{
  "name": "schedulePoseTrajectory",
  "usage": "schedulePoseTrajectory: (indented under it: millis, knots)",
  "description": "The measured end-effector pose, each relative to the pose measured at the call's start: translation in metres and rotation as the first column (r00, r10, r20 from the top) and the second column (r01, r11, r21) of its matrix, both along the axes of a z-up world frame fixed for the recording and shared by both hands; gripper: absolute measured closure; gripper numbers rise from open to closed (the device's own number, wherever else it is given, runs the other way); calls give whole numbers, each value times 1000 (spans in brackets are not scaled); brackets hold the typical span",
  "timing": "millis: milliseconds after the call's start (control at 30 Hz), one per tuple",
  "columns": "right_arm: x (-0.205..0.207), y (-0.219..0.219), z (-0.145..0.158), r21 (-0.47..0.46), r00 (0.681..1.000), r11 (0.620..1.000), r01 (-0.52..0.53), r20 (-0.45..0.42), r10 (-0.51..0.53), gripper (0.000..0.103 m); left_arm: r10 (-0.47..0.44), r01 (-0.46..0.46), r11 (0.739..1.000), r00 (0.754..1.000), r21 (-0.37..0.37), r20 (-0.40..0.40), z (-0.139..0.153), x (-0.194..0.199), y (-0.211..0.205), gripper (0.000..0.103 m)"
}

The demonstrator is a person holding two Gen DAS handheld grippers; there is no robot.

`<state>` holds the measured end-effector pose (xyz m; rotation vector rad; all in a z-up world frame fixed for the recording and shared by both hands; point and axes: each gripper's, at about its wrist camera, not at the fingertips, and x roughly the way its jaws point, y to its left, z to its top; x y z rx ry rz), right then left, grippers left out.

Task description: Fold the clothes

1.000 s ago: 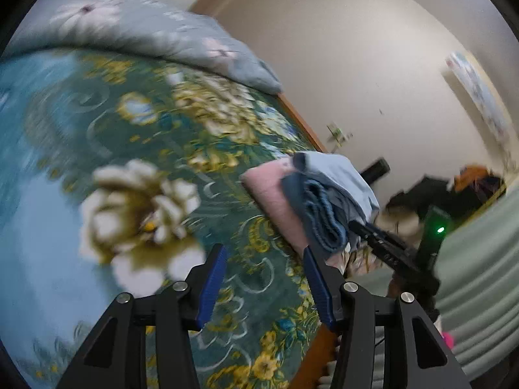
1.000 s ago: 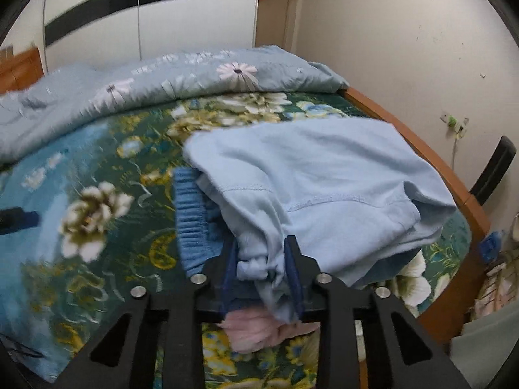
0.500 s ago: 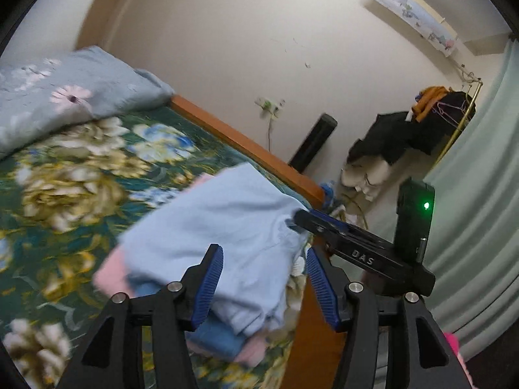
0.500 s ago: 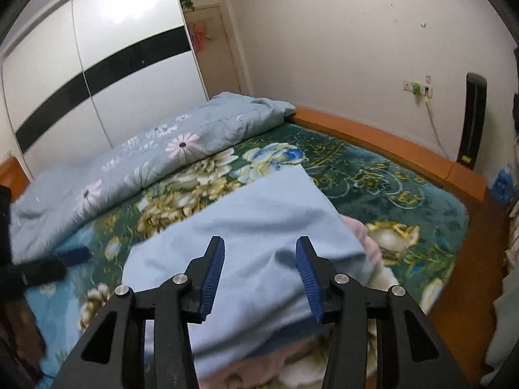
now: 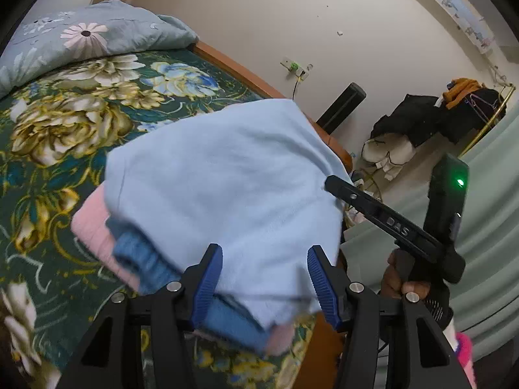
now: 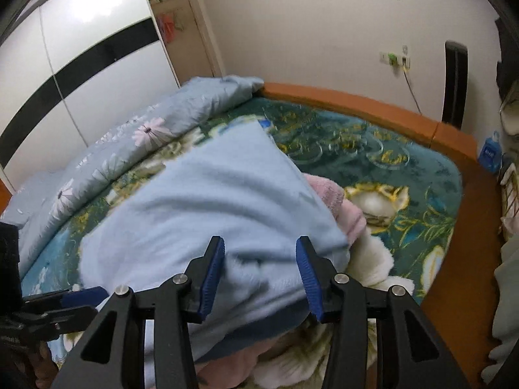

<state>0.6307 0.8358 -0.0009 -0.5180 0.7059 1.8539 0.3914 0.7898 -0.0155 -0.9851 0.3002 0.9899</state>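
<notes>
while both grippers tilt downward over the near edge of the bed, each one looks across the same pile of folded clothes. the left gripper (image 5: 264,278) has its two blue ribbed pads (image 5: 207,287) standing apart, with the near edge of the light blue garment (image 5: 223,175) seen between them but not pinched. the right gripper (image 6: 261,274) also stands with its pads apart over the same soft cloth, gripping nothing.

in the left wrist view the other gripper shows at 3 o'clock as a black bar, with a hand (image 5: 404,277) wrapped round its grip and a green light on its upright body. in the right wrist view the left gripper's blue pad shows at 8 o'clock.

the light blue garment is a smooth, slightly fuzzy knit folded into a rough rectangle, lying on top of the pile. under it sits a darker blue ribbed piece (image 5: 142,256), and below that a pink fleecy garment (image 5: 92,227) pokes out at 9 o'clock in the left view and at 3 o'clock in the right view. the pile rests on a plush dark green bedspread (image 5: 58,149) with large cream and gold flowers, near the bed's orange wooden frame (image 6: 353,103). a grey-blue quilt (image 6: 136,142) with daisy print lies bunched at 11 o'clock.
</notes>
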Motion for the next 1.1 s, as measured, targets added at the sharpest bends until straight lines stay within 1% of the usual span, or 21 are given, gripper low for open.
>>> schedulePoseTrajectory:
  millis: [67, 233, 300, 333, 400, 433, 467, 533, 567, 633, 667, 700, 767, 900, 967, 1100]
  knots:
    - [-1, -16, 9, 38, 1000, 999, -14, -11, 15, 56, 6, -6, 1000, 1000, 14, -1, 5, -3, -11, 43]
    - [-13, -59, 10, 52, 998, 997, -56, -14, 57, 54, 24, -22, 999, 998, 34, -55, 12, -3, -38, 38]
    - [-18, -73, 6, 47, 999, 998, -47, -4, 48, 52, 38, -35, 998, 996, 43, -83, 12, -2, -49, 34]
    - [-20, -78, 4, 47, 1000, 998, -29, 6, 29, 48, 45, -41, 998, 994, 44, -97, 11, -2, -54, 32]
    - [-23, -89, -1, 45, 1000, 999, 7, 23, -8, 46, 57, -52, 998, 990, 39, -126, 7, -1, -62, 24]
    - [-25, -93, -3, 39, 1000, 999, 23, 17, -24, 44, 62, -57, 998, 989, 40, -136, 6, 0, -66, 23]
    - [-26, -97, -5, 33, 999, 999, 39, 11, -39, 39, 67, -61, 997, 987, 45, -143, 5, 0, -70, 21]
    - [-30, -107, -7, 29, 997, 997, 74, 3, -74, 34, 75, -67, 996, 986, 58, -149, 3, 0, -79, 18]
    - [-31, -111, -7, 30, 996, 996, 85, -5, -85, 27, 80, -71, 995, 985, 65, -150, 3, 0, -84, 17]
    - [-34, -118, -7, 33, 995, 994, 101, -24, -100, 18, 90, -79, 994, 984, 76, -154, 2, -1, -92, 13]
    - [-37, -121, -8, 34, 994, 994, 106, -35, -104, 16, 98, -86, 993, 983, 80, -159, 2, -2, -96, 8]
    - [-40, -124, -9, 36, 993, 993, 110, -45, -108, 15, 107, -94, 992, 981, 85, -163, 1, -3, -99, 3]
    - [-44, -130, -12, 35, 991, 993, 117, -63, -115, 14, 128, -113, 989, 977, 94, -168, -1, -8, -103, 0]
    - [-51, -140, -24, 21, 987, 989, 144, -72, -142, 10, 177, -158, 981, 966, 109, -186, -4, -18, -114, 0]
    - [-53, -146, -30, 8, 984, 986, 164, -75, -163, 4, 200, -179, 977, 957, 117, -210, -6, -22, -120, 0]
    - [-54, -158, -41, -15, 977, 980, 198, -80, -199, 4, 230, -202, 970, 944, 136, -236, -8, -26, -130, 0]
